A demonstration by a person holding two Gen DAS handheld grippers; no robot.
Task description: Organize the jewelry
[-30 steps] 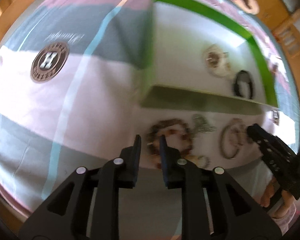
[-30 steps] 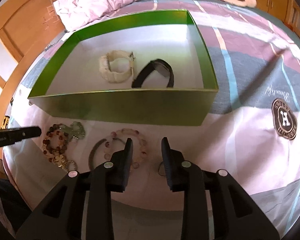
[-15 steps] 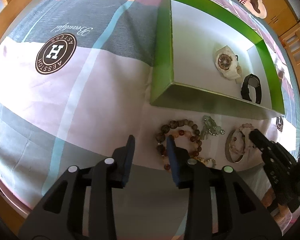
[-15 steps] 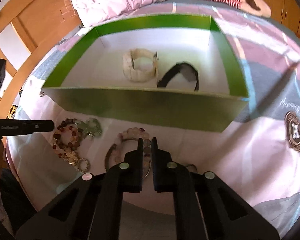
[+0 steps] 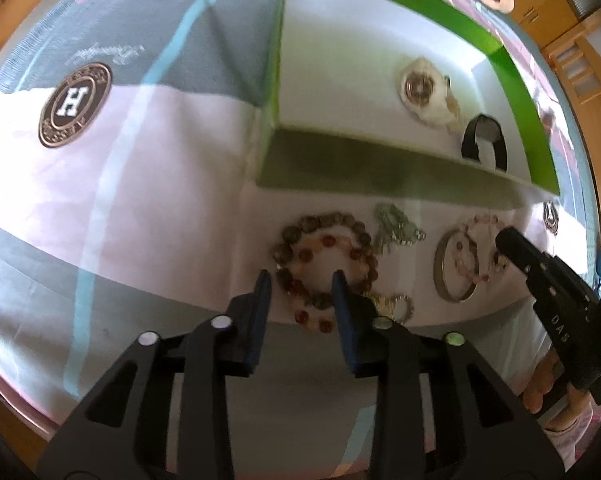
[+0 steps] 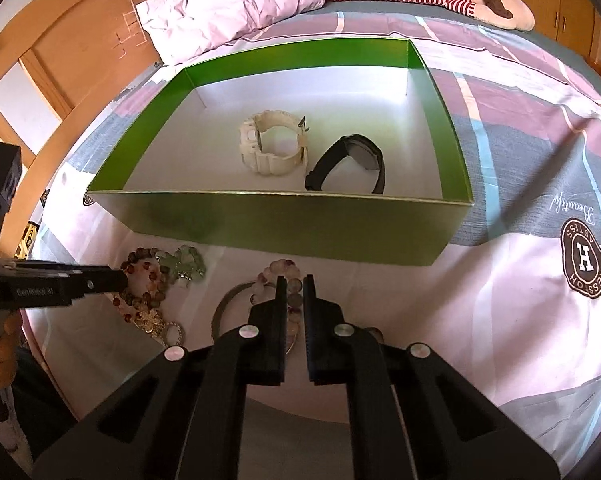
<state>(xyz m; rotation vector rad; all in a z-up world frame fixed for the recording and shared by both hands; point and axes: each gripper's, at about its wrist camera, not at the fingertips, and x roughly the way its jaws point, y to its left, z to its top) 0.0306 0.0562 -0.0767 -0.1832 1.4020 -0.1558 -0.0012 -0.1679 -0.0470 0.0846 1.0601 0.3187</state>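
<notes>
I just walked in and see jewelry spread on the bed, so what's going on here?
A person with a gripper in each hand is sorting jewelry into a green box. A white watch and a black watch already lie inside. The right gripper is shut on the pink bead bracelet in front of the box. The left gripper hangs open over the brown bead bracelets, its jaws just closing.

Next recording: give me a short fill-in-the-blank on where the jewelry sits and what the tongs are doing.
1. The white chunky watch and black strap watch lie inside the ____ cardboard box.
2. The right tongs are shut on the pale pink ____ bracelet.
3. The brown wooden-bead bracelet lies ____ the box, on the bedsheet.

Missing words: green; beaded; outside
</notes>
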